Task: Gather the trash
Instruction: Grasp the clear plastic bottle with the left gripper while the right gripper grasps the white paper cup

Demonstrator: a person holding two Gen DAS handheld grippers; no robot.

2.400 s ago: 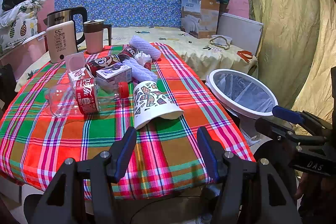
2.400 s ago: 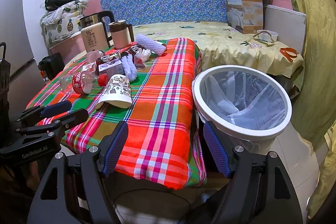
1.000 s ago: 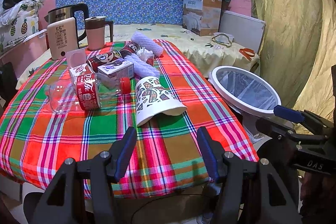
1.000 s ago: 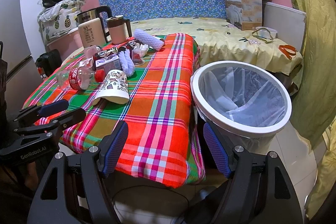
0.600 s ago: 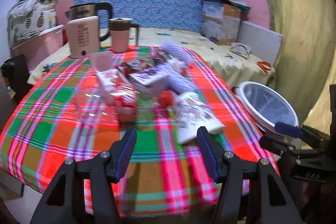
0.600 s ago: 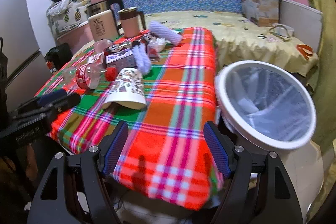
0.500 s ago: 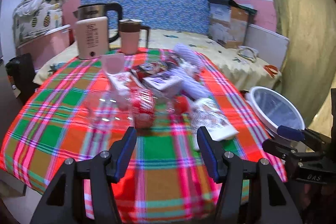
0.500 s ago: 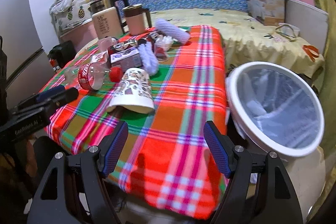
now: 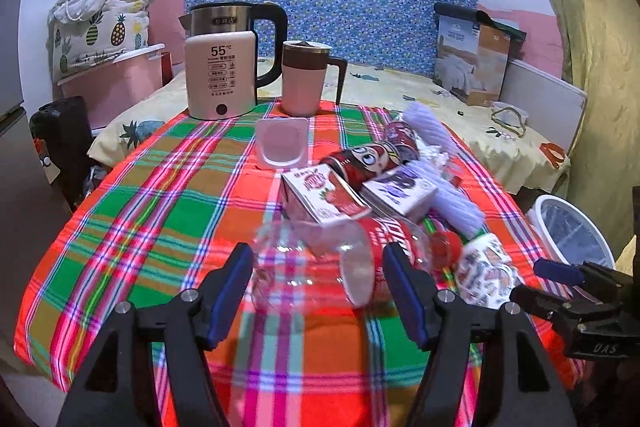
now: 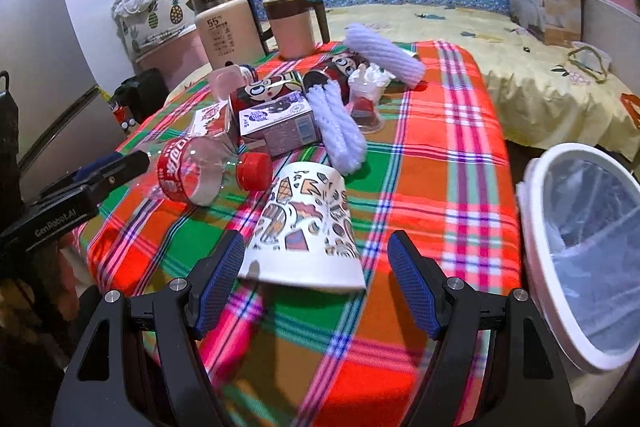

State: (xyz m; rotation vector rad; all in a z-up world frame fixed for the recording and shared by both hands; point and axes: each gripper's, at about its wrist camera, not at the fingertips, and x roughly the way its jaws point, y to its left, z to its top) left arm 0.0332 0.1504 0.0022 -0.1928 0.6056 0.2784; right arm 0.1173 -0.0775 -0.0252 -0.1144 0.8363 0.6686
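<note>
1. Plaid tablecloth (image 10: 460, 131) carries the trash: one clear plastic bottle (image 9: 320, 267), one patterned paper cup (image 10: 304, 227), two small cartons (image 10: 280, 125), two red cans (image 9: 368, 157), two white foam sleeves (image 10: 340, 123)
2. Left gripper (image 9: 320, 291) is opening, pads flanking the lying bottle without pressing it
3. Right gripper (image 10: 316, 287) gapes around the tipped cup, untouched
4. One white bin (image 10: 580, 251) stands beside the table's right edge

"55°C" on kettle base (image 9: 221, 75)
</note>
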